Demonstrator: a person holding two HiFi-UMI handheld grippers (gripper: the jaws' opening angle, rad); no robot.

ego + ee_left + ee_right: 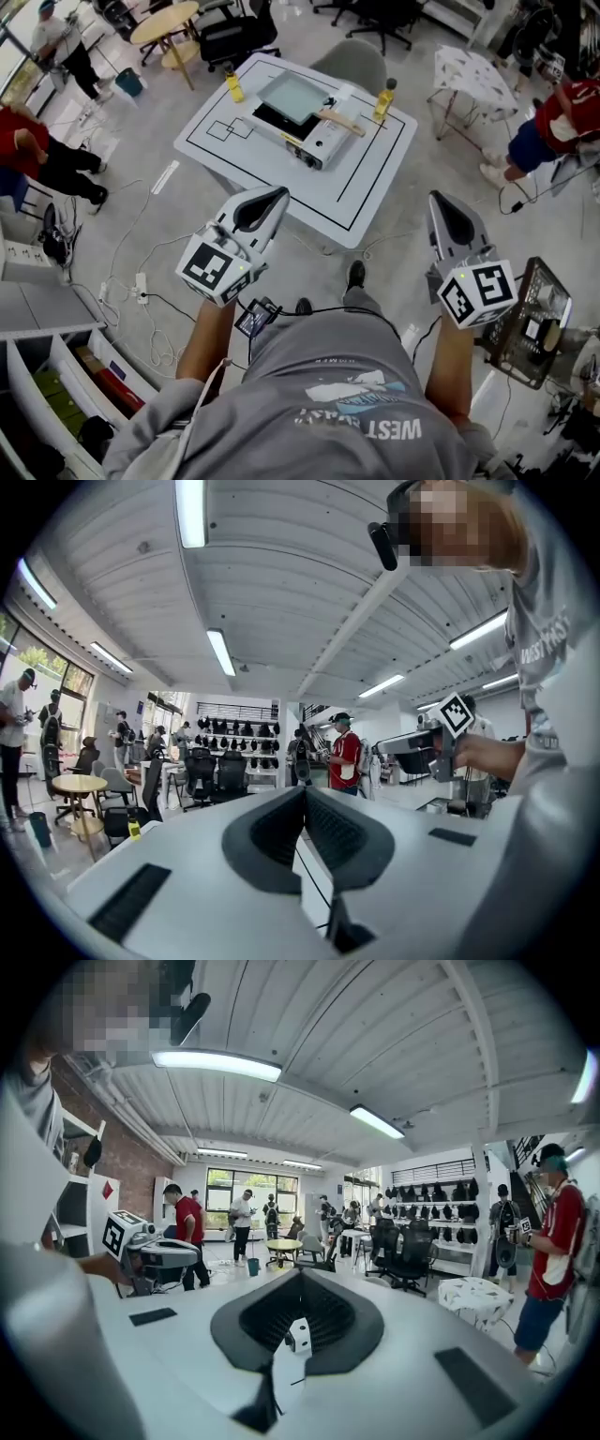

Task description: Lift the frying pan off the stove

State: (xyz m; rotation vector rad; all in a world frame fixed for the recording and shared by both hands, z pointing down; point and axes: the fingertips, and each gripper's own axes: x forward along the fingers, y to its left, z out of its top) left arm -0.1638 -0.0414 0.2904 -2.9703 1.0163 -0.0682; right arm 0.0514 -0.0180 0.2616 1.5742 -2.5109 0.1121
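Observation:
The frying pan, square and grey with a wooden handle, sits on a portable stove on a white table marked with black lines. Both grippers are held in the air well short of the table, nearer the person. My left gripper is shut with nothing between its pads. My right gripper points the same way, its tips together and empty. Each gripper view shows the other gripper off to the side; neither shows the pan clearly.
Two yellow bottles stand on the table either side of the stove. A grey chair is behind it. Cables lie on the floor at left, and a cart stands at right. Several people stand around the room.

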